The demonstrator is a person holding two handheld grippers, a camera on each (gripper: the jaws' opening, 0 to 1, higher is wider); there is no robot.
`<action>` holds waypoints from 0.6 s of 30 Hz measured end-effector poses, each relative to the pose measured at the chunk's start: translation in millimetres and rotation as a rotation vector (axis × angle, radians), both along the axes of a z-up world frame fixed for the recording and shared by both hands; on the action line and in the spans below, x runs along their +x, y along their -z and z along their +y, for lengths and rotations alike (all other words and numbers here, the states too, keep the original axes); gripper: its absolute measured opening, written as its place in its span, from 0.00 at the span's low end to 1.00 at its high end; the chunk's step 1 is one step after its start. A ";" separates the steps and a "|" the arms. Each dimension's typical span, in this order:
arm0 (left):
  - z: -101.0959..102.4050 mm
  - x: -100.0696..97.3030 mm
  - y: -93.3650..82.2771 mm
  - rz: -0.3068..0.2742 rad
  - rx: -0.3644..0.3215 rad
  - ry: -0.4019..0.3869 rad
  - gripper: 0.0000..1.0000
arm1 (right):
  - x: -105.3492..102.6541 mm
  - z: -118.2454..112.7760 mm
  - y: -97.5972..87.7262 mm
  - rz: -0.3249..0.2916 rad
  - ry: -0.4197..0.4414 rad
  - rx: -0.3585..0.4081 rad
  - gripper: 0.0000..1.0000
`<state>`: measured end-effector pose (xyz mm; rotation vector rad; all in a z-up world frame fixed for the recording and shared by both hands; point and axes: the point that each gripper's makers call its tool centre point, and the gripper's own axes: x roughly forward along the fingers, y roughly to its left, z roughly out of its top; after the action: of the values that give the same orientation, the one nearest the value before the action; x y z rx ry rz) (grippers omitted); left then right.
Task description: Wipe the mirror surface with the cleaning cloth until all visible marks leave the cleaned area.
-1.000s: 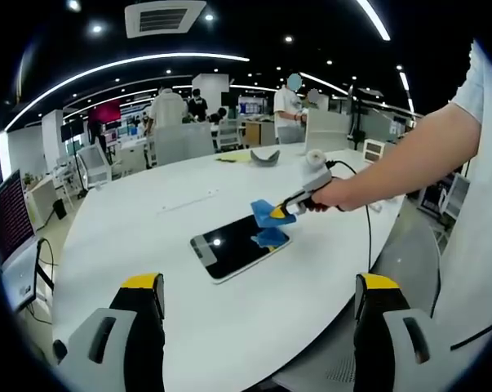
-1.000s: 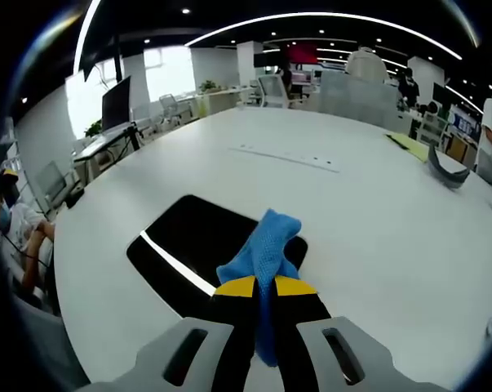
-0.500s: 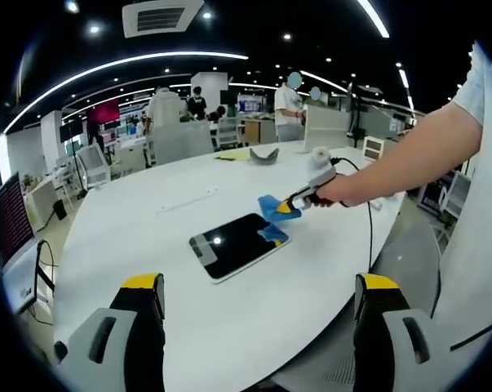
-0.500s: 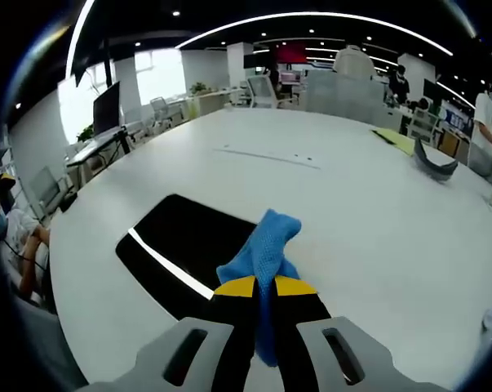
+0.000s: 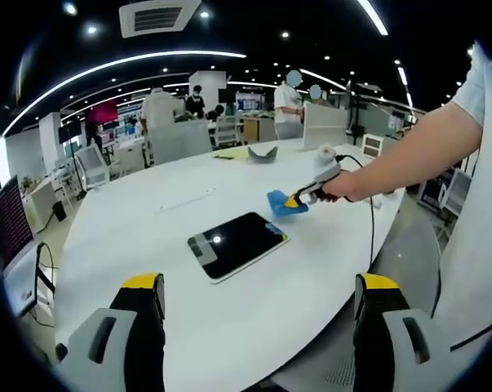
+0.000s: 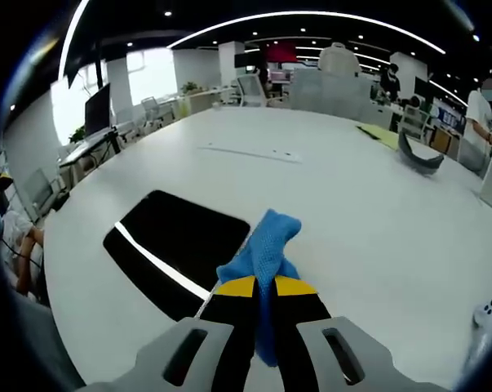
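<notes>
The mirror lies flat on the table; the cleaning cloth hangs just beyond its far corner.

At the bottom centre of the frame the right gripper has its yellow-tipped jaws clamped on a blue cleaning cloth, whose free end bunches upward past them. Left of the cloth, the dark mirror lies flat on the white bench. A grey curved object sits at upper right.
</notes>
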<state>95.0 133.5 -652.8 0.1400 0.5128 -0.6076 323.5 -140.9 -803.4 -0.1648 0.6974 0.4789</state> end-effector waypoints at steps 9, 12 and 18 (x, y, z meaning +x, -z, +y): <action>-1.3 0.6 0.8 0.003 0.005 0.005 0.97 | -1.5 -16.0 0.1 0.005 0.023 -0.007 0.02; -3.3 2.1 0.5 0.002 0.006 0.010 0.97 | -0.5 -22.7 -0.8 0.004 0.037 -0.004 0.02; -9.2 2.4 0.1 0.000 0.007 0.022 0.97 | -1.4 -22.2 -0.6 0.003 0.028 -0.008 0.02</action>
<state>97.4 124.3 -653.0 0.1527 0.5141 -0.6267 322.1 -163.1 -802.8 -0.1615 0.7034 0.4495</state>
